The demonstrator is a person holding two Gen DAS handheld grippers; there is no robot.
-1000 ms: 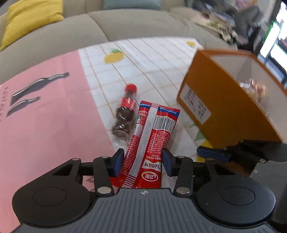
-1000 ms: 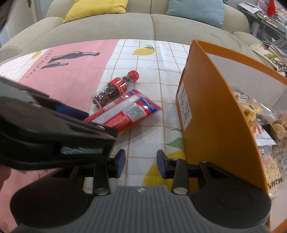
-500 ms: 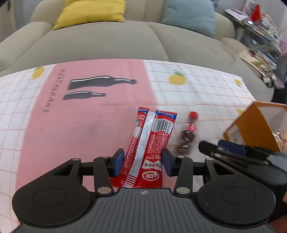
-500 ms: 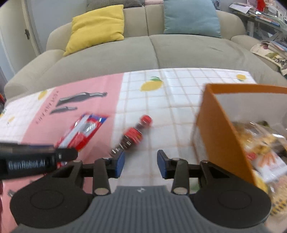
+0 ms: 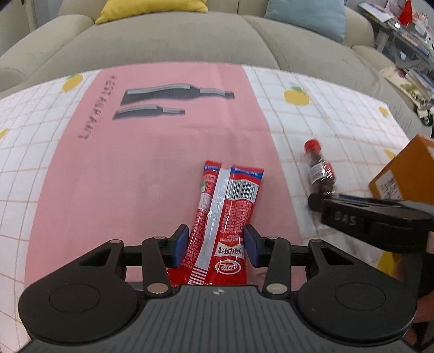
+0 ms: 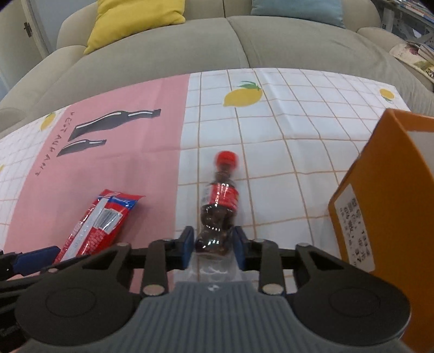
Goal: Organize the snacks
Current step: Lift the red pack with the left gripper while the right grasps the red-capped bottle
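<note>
Closest in the left view, the left tongs (image 5: 216, 243) had a red snack packet (image 5: 226, 217) between their two blue pads. The pads sat just beside the packet's edges, and I could not tell if they were squeezing it or had let go. The packet lay flat on the pink part of the cloth (image 5: 135, 176) that covered the desk.

In the right view, the right tongs (image 6: 212, 249) had a small bottle (image 6: 219, 206) between their pads, down at its fat bottom end. The pads looked to be touching the bottle on both sides, so it seemed to be held, though the picture was a bit blurry there. The bottle lay on its side with its red cap (image 6: 227, 159) pointing away. The red packet (image 6: 100, 220) lay near it on the left.

To the right stood an orange box (image 6: 390, 206), close to the bottle but not touching it. The snacks likely belonged in there.

To do this step well, the right tongs should grip the bottle firmly, because it is round and smooth and could slip or roll. Then lift it high enough to clear the box wall before moving over.

Farthest off was a sofa (image 6: 238, 46) with a yellow pillow (image 6: 138, 19).
</note>
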